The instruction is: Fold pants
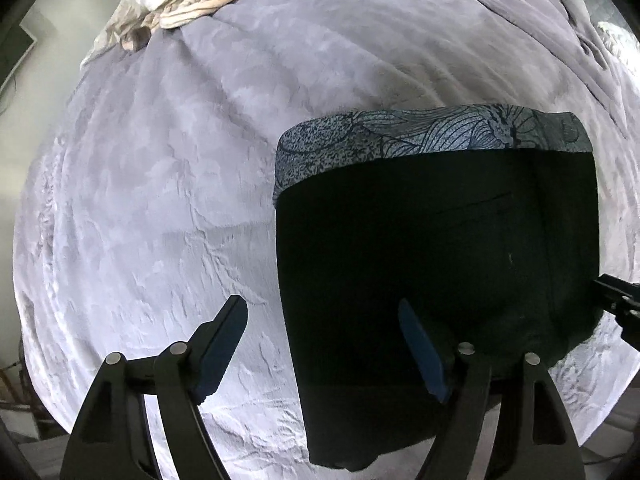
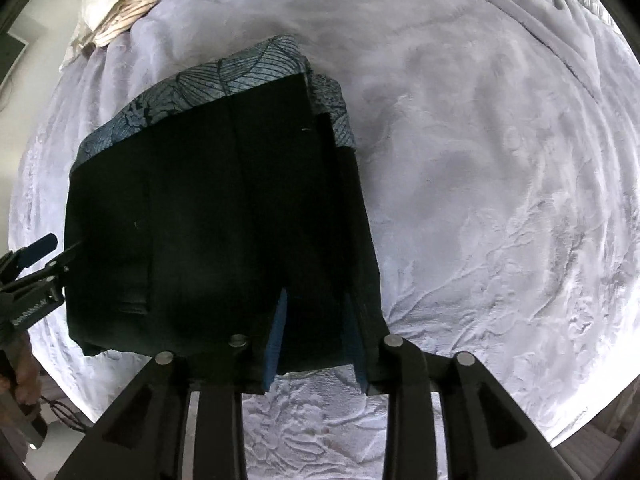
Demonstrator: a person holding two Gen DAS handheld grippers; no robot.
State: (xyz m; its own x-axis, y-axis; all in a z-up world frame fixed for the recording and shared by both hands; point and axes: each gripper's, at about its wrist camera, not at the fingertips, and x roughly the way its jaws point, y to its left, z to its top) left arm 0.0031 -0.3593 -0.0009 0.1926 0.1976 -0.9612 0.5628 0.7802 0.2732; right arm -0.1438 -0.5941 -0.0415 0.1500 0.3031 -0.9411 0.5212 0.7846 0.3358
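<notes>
Black pants [image 1: 436, 248] lie folded into a compact block on a lavender blanket [image 1: 168, 200], with a blue leaf-patterned band [image 1: 420, 136] along the far edge. My left gripper [image 1: 322, 312] is open over the block's near left edge, its right finger [image 1: 420, 348] above the fabric and its left finger over the blanket. In the right wrist view the pants [image 2: 224, 208] fill the left centre. My right gripper [image 2: 316, 300] is open over their near right corner, holding nothing. The left gripper [image 2: 40, 256] shows at the left edge there.
A pile of cream and striped bedding [image 1: 188, 0] lies at the far left of the bed. The blanket's folded hem [image 2: 540, 32] runs along the far right. The bed's near edge [image 2: 320, 440] is just below the grippers.
</notes>
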